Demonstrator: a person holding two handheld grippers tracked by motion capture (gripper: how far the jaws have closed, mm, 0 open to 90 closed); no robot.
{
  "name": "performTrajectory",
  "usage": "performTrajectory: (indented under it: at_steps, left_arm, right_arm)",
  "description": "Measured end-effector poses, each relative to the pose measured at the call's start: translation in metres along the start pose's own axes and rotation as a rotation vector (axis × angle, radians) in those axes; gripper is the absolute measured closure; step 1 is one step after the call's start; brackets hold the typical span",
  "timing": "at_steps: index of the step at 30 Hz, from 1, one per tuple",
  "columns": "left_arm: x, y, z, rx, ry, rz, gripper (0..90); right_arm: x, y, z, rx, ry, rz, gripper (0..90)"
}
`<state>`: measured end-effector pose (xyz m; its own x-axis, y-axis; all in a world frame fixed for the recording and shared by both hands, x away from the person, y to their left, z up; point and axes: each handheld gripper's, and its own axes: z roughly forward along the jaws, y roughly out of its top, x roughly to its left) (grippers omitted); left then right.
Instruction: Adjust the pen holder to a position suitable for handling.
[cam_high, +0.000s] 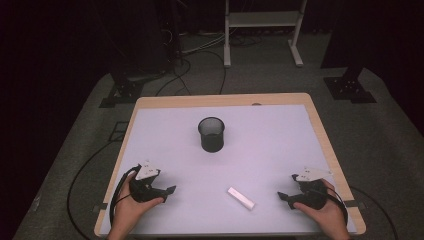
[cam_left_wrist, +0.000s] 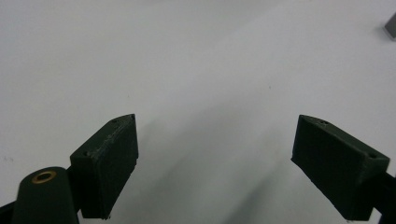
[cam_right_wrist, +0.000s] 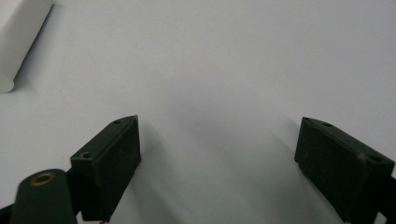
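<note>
Two black hand-held grippers are held low over the white-topped wooden table (cam_high: 150, 130), the left gripper (cam_high: 170, 190) and right gripper (cam_high: 283, 196) each with jaws spread wide and empty. Between them, nearer the right one, a small white rectangular block (cam_high: 241, 198) is laid flat. Farther back, a black mesh cup (cam_high: 211, 134) is stood upright.

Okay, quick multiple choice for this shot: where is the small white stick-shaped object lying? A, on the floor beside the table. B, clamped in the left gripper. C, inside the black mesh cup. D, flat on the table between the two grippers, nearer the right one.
D: the white stick lies flat on the table, between the left gripper and the right gripper, closer to the right one, well short of the mesh cup.
</note>
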<state>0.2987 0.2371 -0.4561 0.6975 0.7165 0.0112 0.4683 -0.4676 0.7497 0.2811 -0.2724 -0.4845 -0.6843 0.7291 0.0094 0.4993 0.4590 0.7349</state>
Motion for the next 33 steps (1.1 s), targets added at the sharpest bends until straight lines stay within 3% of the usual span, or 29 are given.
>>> performTrajectory:
  at_steps: [21, 33]
  left_arm:
    - [0.01, 0.034, -0.004, -0.048, -0.011, -0.008, 18.3]
    - [0.013, 0.051, -0.003, -0.057, -0.004, 0.007, 20.1]
  right_arm:
    - [0.0, 0.0, 0.0, 0.0, 0.001, 0.001, 13.1]
    - [0.0, 0.0, 0.0, 0.002, -0.002, -0.003, 13.1]
